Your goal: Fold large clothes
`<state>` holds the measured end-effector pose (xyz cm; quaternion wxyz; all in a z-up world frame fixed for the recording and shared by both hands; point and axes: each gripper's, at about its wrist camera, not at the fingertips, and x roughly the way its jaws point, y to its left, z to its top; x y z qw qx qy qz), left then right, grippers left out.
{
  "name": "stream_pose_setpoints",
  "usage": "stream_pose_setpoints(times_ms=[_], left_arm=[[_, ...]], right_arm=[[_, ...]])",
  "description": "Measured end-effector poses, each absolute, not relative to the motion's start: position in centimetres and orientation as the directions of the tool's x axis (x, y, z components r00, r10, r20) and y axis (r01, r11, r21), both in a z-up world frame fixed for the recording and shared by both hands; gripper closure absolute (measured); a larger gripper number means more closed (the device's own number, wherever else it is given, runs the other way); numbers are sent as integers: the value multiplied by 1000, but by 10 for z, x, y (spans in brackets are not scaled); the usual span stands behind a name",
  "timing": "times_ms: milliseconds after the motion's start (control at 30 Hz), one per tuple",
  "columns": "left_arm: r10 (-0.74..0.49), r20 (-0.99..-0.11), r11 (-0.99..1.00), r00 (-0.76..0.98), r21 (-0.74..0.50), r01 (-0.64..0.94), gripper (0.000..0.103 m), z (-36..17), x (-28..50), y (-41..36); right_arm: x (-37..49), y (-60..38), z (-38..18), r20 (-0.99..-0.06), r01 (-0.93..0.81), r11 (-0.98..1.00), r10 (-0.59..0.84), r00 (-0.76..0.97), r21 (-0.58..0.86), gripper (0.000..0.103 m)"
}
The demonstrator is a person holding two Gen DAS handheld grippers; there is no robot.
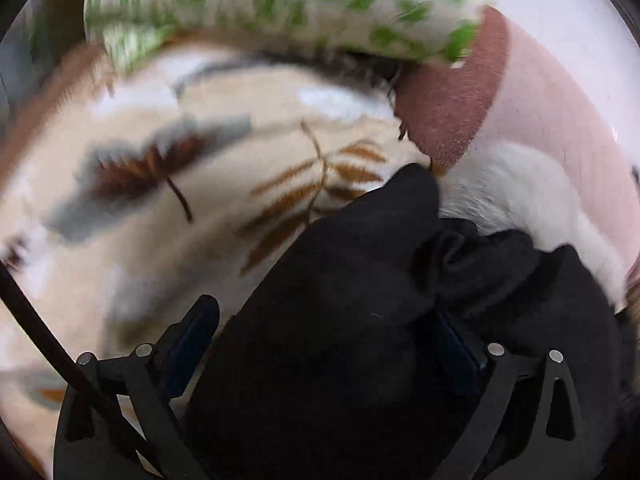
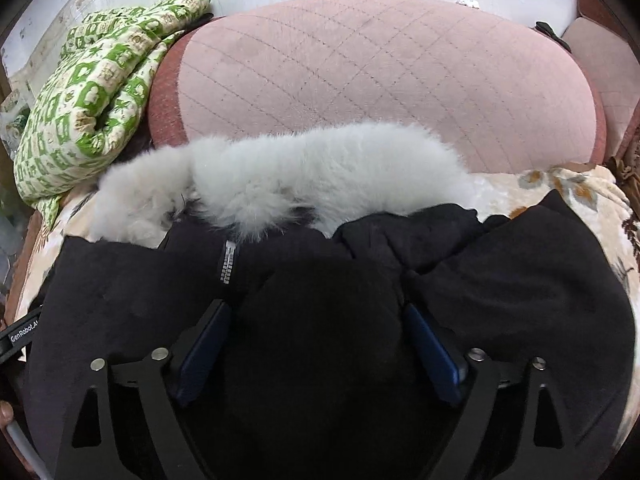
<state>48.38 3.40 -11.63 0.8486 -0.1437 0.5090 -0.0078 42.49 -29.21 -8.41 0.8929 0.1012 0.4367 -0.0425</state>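
Note:
A black coat [image 2: 520,280] with a white fur collar [image 2: 320,176] lies spread on a beige leaf-patterned blanket [image 1: 160,140]. A zipper end [image 2: 227,266] shows just below the fur. In the right wrist view my right gripper [image 2: 318,344] points down at the coat, its jaws wide apart with a hump of black cloth between the blue pads [image 2: 204,344]. In the blurred left wrist view my left gripper [image 1: 324,344] stands just as wide over the coat's [image 1: 360,260] edge. Cloth covers part of its right finger, and the fur collar [image 1: 520,192] lies beyond.
A pink quilted cushion [image 2: 380,80] stands behind the collar against a white wall. A green-and-white patterned quilt [image 2: 92,92] is rolled up at the back left, also the quilt [image 1: 280,0] at the top of the left view. A black cable [image 1: 40,320] crosses the left view's lower left.

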Motion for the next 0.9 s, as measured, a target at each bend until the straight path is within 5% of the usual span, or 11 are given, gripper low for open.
stream_pose_setpoints(times_ms=[333, 467, 667, 900], left_arm=[[-144, -867, 960, 477, -240, -145, 0, -108, 476, 35], [-151, -857, 949, 493, -265, -170, 7, -60, 446, 53], [-131, -796, 959, 592, -252, -126, 7, 6, 344, 66], [-124, -801, 948, 585, -271, -170, 7, -26, 262, 76]], right_arm=[[418, -289, -85, -758, 162, 979, -14, 653, 121, 8], [406, -281, -60, -780, 187, 982, -90, 619, 35, 8], [335, -305, -3, -698, 157, 974, 0, 716, 161, 8], [321, -362, -19, -739, 331, 935, -133, 660, 128, 15]])
